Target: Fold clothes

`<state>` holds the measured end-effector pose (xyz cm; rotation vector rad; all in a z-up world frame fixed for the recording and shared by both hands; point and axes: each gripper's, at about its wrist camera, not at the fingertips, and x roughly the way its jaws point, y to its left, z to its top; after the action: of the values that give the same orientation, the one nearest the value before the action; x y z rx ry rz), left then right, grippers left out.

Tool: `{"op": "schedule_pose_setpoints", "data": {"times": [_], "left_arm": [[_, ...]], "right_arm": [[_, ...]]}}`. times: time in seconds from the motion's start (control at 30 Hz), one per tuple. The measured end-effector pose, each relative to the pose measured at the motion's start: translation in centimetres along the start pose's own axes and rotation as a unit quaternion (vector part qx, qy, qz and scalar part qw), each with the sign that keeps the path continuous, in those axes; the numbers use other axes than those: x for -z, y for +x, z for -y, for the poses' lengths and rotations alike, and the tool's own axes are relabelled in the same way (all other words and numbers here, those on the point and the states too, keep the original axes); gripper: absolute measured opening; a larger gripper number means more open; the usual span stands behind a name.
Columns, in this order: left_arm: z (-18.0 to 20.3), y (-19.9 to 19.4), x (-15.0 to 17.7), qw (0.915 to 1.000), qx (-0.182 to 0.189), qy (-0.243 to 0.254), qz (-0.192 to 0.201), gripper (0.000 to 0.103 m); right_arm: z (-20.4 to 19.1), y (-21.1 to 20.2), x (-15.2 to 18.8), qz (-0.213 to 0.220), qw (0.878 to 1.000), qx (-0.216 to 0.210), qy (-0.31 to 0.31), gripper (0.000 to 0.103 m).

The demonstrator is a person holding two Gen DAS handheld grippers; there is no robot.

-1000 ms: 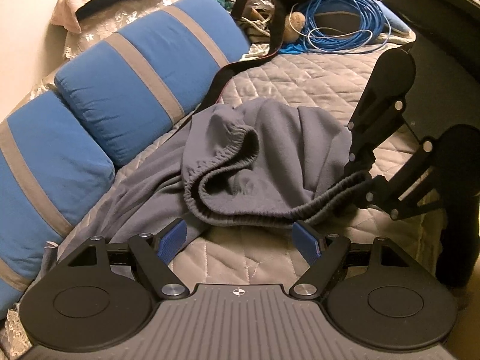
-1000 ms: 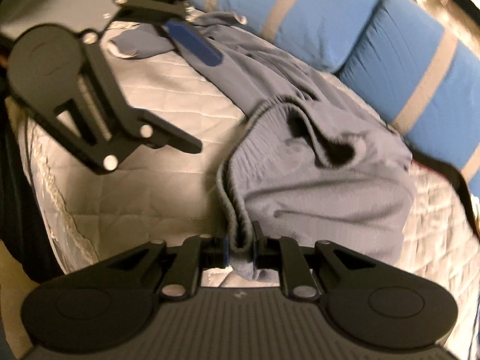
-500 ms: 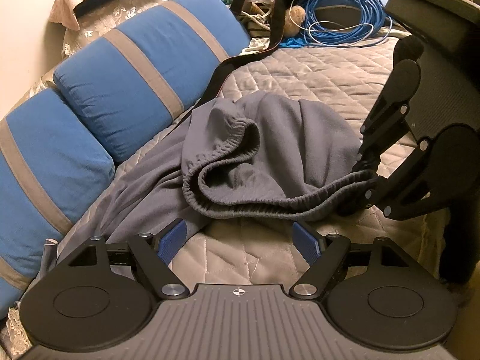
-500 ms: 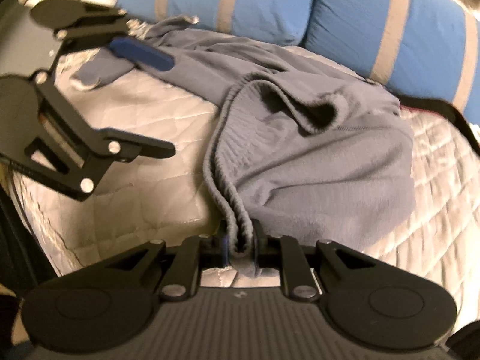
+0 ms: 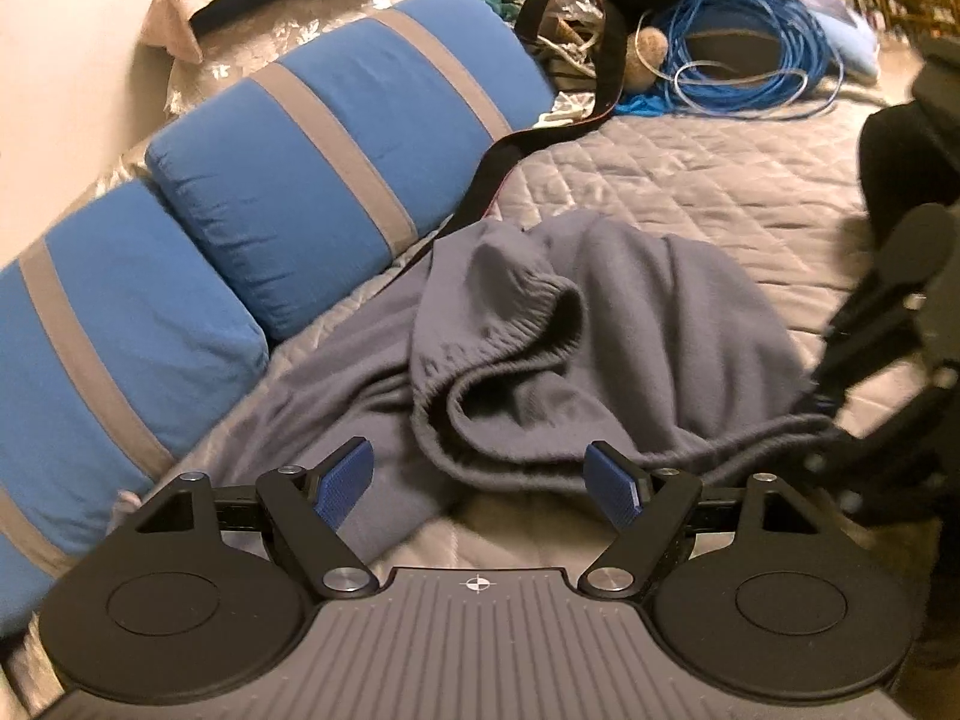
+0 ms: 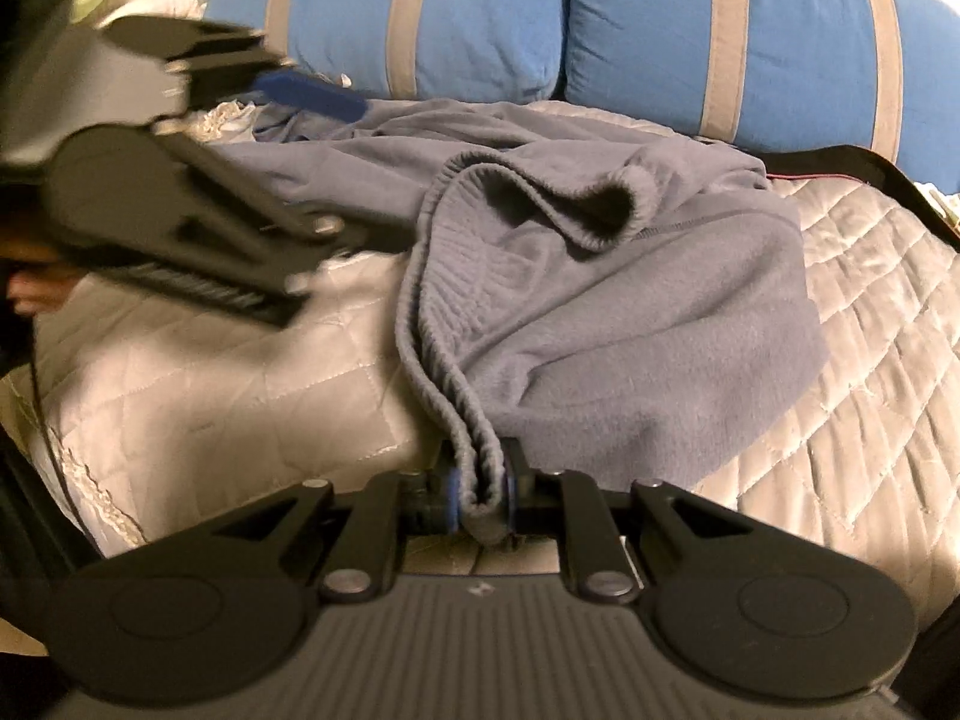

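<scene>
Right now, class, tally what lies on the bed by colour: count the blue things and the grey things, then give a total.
Blue: 3, namely two striped cushions and one cable coil
Grey: 1, the garment, its waistband pinched in the right claw
Total: 4

The trousers (image 5: 600,324) lie crumpled on the bed (image 5: 690,180), in front of my left tongs (image 5: 480,480). Two cushions (image 5: 336,138) line the bed's far edge behind them. A coil of cable (image 5: 756,42) sits beyond. My right tongs (image 6: 483,489) sit at the trousers' near edge.
</scene>
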<state>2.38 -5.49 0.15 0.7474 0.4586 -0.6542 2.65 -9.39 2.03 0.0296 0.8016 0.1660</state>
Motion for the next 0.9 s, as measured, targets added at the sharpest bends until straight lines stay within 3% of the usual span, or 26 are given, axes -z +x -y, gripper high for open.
{"op": "schedule_pose_setpoints", "data": {"times": [0.2,0.33,0.47,0.67,0.77,0.83,0.9], "left_arm": [[0.3,3.1,-2.8,0.9978,-0.002,0.066,-0.007,0.077],[1.9,5.5,-3.8,0.9872,-0.014,0.157,-0.025,0.076],[3.5,7.4,-3.9,0.9646,-0.026,0.259,-0.042,0.074],[5.9,8.7,-3.7,0.9268,-0.025,0.373,-0.036,0.057],[6.8,9.3,-3.4,0.9113,-0.017,0.409,-0.044,0.042],[7.2,9.6,-3.2,0.9024,-0.014,0.428,-0.051,0.024],[7.3,9.8,-3.0,0.8912,-0.019,0.45,-0.057,0.016]], "right_arm": [[0.4,0.0,0.1,0.005,1.0,-0.011,0.003,0.014],[0.7,0.0,0.2,0.008,1.0,-0.018,0.004,0.014],[1.0,-0.1,0.2,0.007,1.0,-0.026,0.011,0.015],[1.3,-0.2,0.2,0.009,0.999,-0.036,0.024,0.014],[1.5,-0.1,0.2,0.008,0.999,-0.042,0.032,0.014],[1.7,-0.2,0.2,0.007,0.998,-0.045,0.036,0.014],[1.9,-0.3,0.3,0.008,0.998,-0.048,0.041,0.014]]}}
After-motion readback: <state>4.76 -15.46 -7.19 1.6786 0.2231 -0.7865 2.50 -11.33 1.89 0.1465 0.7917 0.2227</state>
